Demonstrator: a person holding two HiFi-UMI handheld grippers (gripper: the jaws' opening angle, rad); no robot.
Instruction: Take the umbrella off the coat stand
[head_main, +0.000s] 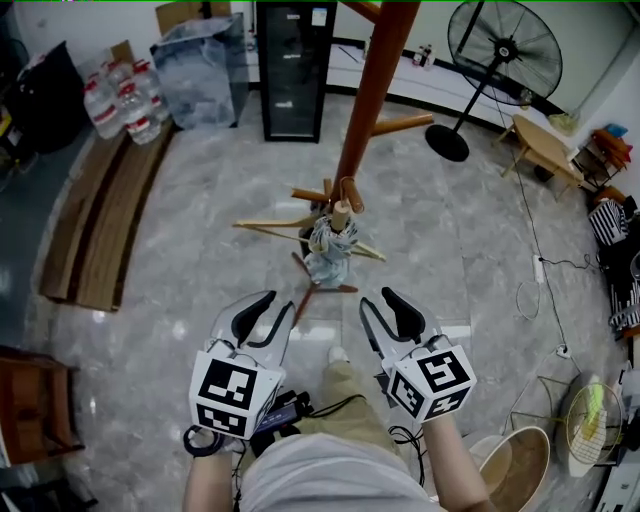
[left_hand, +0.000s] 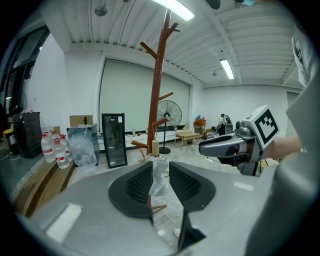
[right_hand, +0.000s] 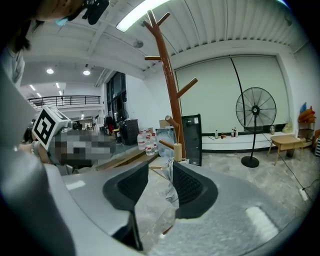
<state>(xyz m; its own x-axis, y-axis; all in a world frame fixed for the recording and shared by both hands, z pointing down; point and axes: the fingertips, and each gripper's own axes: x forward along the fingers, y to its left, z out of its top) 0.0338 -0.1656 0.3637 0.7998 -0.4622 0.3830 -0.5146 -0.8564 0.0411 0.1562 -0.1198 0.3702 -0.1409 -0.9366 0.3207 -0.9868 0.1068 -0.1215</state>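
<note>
Head view, stand: the tall reddish-brown wooden coat stand (head_main: 375, 90) rises from the grey marble floor (head_main: 200, 250).
Head view, umbrella: the folded pale blue-grey umbrella with a wooden handle (head_main: 330, 245) hangs at a low peg near the stand's foot.
Head view, grippers: the left gripper (head_main: 272, 312) and right gripper (head_main: 388, 308) point at it, still apart from it.
Left gripper view: its jaws are spread and empty; the umbrella (left_hand: 159, 182) shows through the gap, farther off.
Right gripper view: the jaws are spread and hold nothing; the umbrella (right_hand: 171, 187) hangs beyond them.
Handling: probably light. The cloth is soft and will slip and crumple.
Hold: the stiff wooden handle looks safest to pinch, then lift clear of the peg.
</note>
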